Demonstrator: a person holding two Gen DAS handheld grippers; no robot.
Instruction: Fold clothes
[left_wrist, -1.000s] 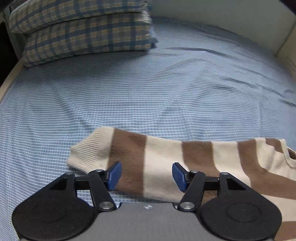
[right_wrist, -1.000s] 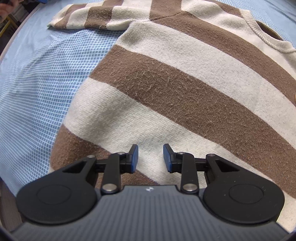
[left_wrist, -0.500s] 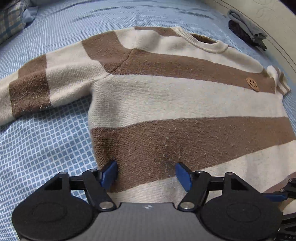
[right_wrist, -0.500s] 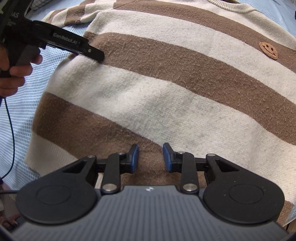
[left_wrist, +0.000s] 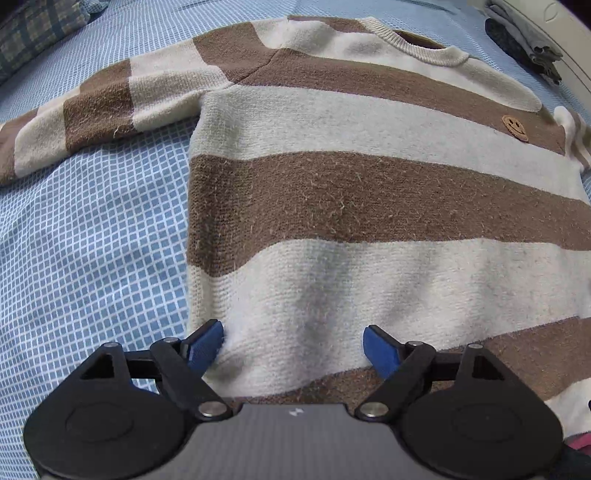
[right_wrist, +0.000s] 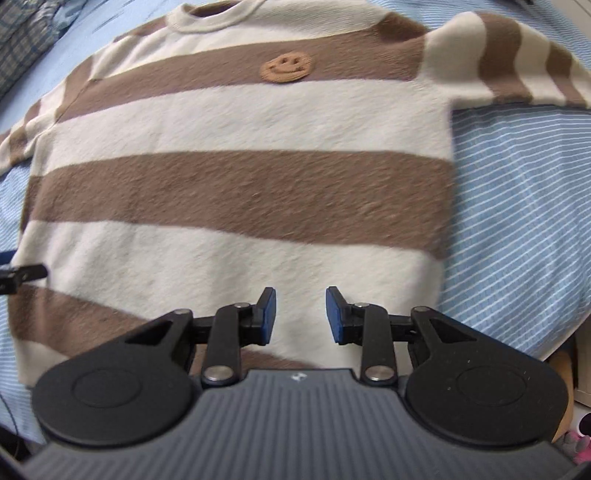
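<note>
A cream and brown striped sweater (left_wrist: 332, 192) lies flat, front up, on the blue bed, with a smiley patch (left_wrist: 514, 127) on its chest. Its left sleeve (left_wrist: 96, 114) stretches out sideways. My left gripper (left_wrist: 293, 347) is open and low over the sweater's lower left edge, with nothing between its fingers. In the right wrist view the same sweater (right_wrist: 240, 192) fills the frame, its right sleeve (right_wrist: 517, 59) bent outward and its smiley patch (right_wrist: 286, 68) near the top. My right gripper (right_wrist: 300, 315) is open over the lower cream stripe near the hem. The tip of the left gripper (right_wrist: 22, 275) shows at the sweater's left edge.
The blue checked bedsheet (left_wrist: 92, 240) spreads to the left and the striped sheet (right_wrist: 517, 206) to the right. A plaid pillow (left_wrist: 33, 33) lies at the far left. Dark folded clothes (left_wrist: 524, 40) sit at the bed's far right edge. The bed's near edge (right_wrist: 554, 350) drops off by my right gripper.
Both grippers swung from the left sleeve and side toward the sweater's lower hem. The left one dropped to the lower left edge; the right one shifted right along the hem. Both stayed open.
</note>
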